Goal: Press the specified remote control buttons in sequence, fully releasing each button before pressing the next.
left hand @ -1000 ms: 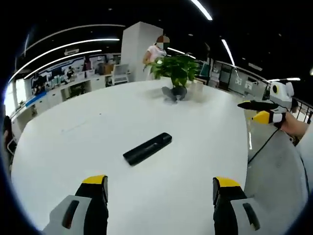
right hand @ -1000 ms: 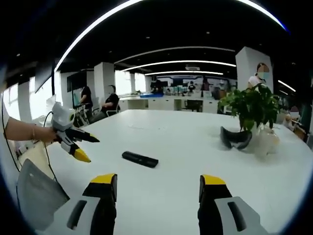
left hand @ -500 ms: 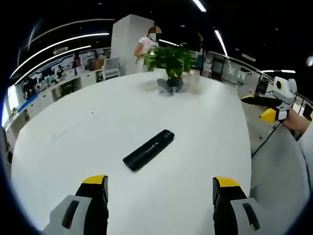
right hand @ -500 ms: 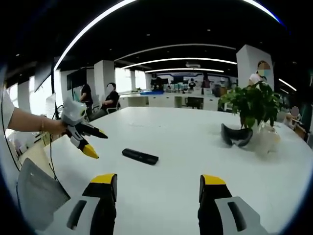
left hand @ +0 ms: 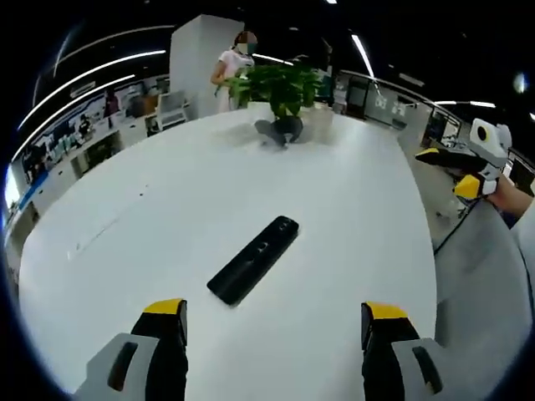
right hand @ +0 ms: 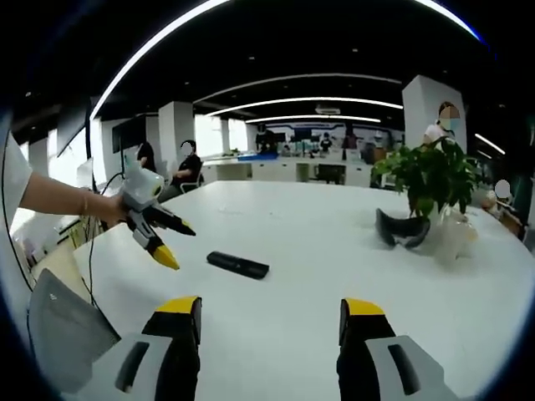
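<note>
- Behind the wide white surface (left hand: 167, 200) lay an open-plan office with ceiling light strips, desks and several people well back from the work.
- On the surface the black remote control (left hand: 253, 260) lay flat and bare, well in from every edge, so its buttons probably faced up for pressing.
- Apart from it, a potted plant (right hand: 430, 180) and a dark curved object (right hand: 403, 231) stood toward the far side, leaving open room all round the remote.
- From the left gripper view, the left gripper (left hand: 267, 326) hovered above the remote, jaws spread wide and holding nothing.
- Further back, the right gripper (right hand: 263, 322) also had its jaws parted and bare; seen from the left gripper view it hung off the surface's edge (left hand: 464, 171).
- Judging by this, no button was yet being pressed.
</note>
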`<state>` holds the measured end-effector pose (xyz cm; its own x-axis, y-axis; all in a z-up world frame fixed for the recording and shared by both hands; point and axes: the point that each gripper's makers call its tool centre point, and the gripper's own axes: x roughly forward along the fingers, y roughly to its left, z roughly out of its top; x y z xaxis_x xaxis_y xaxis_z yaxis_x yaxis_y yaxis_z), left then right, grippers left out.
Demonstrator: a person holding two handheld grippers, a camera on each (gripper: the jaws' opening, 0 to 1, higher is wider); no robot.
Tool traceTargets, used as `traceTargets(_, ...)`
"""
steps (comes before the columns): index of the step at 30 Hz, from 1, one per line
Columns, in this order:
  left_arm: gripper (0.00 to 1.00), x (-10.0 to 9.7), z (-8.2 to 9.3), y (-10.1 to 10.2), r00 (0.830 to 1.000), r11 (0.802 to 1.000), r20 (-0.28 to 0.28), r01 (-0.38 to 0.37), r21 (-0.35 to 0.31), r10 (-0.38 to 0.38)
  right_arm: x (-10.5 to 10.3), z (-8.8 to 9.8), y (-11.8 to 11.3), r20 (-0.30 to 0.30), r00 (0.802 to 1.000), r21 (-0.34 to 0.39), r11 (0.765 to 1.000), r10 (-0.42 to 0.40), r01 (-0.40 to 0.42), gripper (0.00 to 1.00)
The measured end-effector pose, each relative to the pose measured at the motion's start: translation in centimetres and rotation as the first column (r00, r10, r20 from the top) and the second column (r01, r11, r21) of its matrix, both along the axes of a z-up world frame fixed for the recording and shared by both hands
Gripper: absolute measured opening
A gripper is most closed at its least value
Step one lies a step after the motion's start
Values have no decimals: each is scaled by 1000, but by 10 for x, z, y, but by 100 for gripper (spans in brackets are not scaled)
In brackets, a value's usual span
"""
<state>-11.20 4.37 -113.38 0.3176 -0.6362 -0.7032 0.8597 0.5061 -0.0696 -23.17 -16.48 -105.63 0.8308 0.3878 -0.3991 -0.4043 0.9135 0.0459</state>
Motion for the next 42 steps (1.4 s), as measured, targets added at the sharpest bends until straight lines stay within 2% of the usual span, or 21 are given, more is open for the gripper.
traceTargets(15, 86, 24, -3, -20, 997, 997, -38, 67, 32, -66, -1, -2, -1, -7, 1000, -1, 1000, -3, 3, 66)
traceTargets(18, 84, 27, -7, -24, 995, 998, -80, 61, 32, -58, -2, -2, -3, -12, 1000, -2, 1000, -9, 9, 65)
traceTargets(24, 78, 30, -19, -25, 991, 985, -62, 123, 122, -116, -3, -3, -4, -17, 1000, 7, 1000, -15, 15, 63)
traceTargets(30, 71, 33, -32, -30, 989, 981, -91, 125, 150, -112, -4, -4, -4, -19, 1000, 6, 1000, -14, 14, 59)
traceTargets(37, 62, 34, -42, -35, 984, 966, -86, 171, 196, -157, -4, -3, -6, -20, 1000, 17, 1000, -16, 17, 57)
traceTargets(39, 54, 39, -43, -33, 981, 953, -46, 192, 234, -187, -4, -4, -5, -21, 1000, 18, 1000, -15, 15, 57)
traceTargets(42, 50, 41, -46, -33, 981, 949, -50, 196, 248, -189, -4, -4, -5, -23, 1000, 15, 1000, -13, 14, 56)
